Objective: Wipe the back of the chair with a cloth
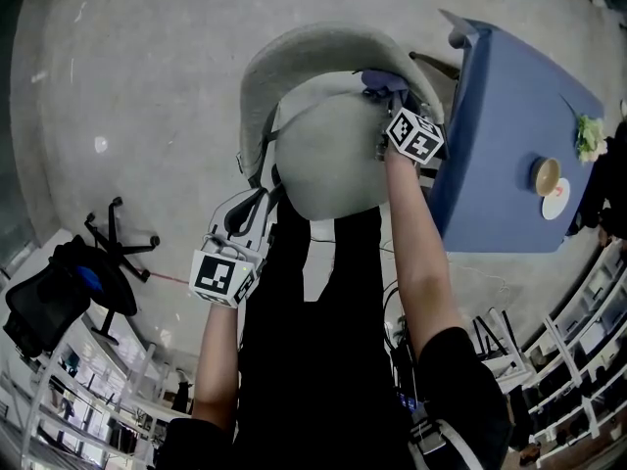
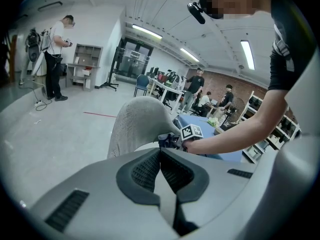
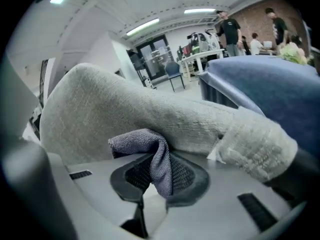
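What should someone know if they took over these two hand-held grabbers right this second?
Right gripper: jaws shut on the grey cloth, which is pressed against the chair back, near the end closest to the blue table.
Left gripper: jaws together on nothing, held low at the chair's other side.
Done: the cloth is picked up and on the backrest. How much has been wiped cannot be told.
Left: probably sweep the cloth along the rest of the curved back, keeping the right grip closed.
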`<move>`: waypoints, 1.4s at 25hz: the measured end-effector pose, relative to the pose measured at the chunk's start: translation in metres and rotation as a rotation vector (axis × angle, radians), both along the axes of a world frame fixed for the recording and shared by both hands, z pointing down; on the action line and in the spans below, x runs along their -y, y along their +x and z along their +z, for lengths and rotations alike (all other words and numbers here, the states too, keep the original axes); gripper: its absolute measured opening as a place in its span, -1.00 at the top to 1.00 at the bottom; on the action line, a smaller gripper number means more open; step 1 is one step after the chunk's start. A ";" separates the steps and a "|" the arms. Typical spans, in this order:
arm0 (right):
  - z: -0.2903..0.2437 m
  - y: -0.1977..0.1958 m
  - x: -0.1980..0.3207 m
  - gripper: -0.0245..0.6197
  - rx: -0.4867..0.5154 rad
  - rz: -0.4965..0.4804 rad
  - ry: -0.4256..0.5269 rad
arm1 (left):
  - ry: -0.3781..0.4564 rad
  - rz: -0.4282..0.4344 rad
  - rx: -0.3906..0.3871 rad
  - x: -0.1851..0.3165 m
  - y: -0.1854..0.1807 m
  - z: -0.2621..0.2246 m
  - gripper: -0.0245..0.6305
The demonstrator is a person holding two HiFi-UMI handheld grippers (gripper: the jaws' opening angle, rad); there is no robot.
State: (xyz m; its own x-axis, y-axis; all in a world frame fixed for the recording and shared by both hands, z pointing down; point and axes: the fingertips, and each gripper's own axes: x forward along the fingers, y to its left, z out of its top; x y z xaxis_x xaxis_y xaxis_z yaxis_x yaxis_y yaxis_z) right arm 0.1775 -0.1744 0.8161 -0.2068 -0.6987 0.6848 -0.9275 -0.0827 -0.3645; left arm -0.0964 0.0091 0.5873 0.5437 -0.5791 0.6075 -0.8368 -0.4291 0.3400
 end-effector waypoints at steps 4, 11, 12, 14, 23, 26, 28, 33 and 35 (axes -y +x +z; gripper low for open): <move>-0.001 0.015 -0.008 0.69 0.057 0.153 -0.008 | -0.001 0.001 0.000 -0.002 0.000 0.000 0.85; 0.001 0.033 -0.022 0.69 0.027 0.183 -0.019 | 0.004 0.006 0.007 -0.001 -0.002 -0.002 0.85; 0.001 0.034 -0.023 0.69 0.027 0.181 -0.018 | 0.004 0.008 0.007 -0.001 -0.002 -0.002 0.85; 0.000 0.035 -0.025 0.69 0.033 0.181 -0.012 | 0.007 0.011 0.008 -0.001 -0.001 -0.003 0.85; -0.006 0.041 -0.044 0.69 -0.032 0.115 -0.023 | 0.033 0.012 0.009 0.001 -0.002 -0.014 0.85; -0.014 0.032 -0.054 0.69 -0.090 0.017 -0.009 | 0.038 0.018 0.004 -0.002 -0.003 -0.016 0.85; -0.023 0.026 -0.060 0.69 -0.128 -0.041 0.005 | 0.046 0.028 0.001 -0.002 -0.004 -0.020 0.85; -0.054 0.011 -0.084 0.69 -0.156 -0.110 0.050 | 0.072 0.070 -0.007 -0.007 -0.002 -0.032 0.85; -0.069 0.006 -0.096 0.69 -0.155 -0.130 0.067 | 0.092 0.096 -0.015 -0.008 0.002 -0.039 0.85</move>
State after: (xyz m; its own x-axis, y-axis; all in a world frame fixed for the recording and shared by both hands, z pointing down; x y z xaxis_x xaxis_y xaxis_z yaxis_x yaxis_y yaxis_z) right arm 0.1833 -0.0780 0.7467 -0.1936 -0.7183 0.6683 -0.9743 0.0606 -0.2171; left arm -0.0948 0.0168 0.5482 0.6078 -0.5768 0.5458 -0.7856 -0.5369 0.3074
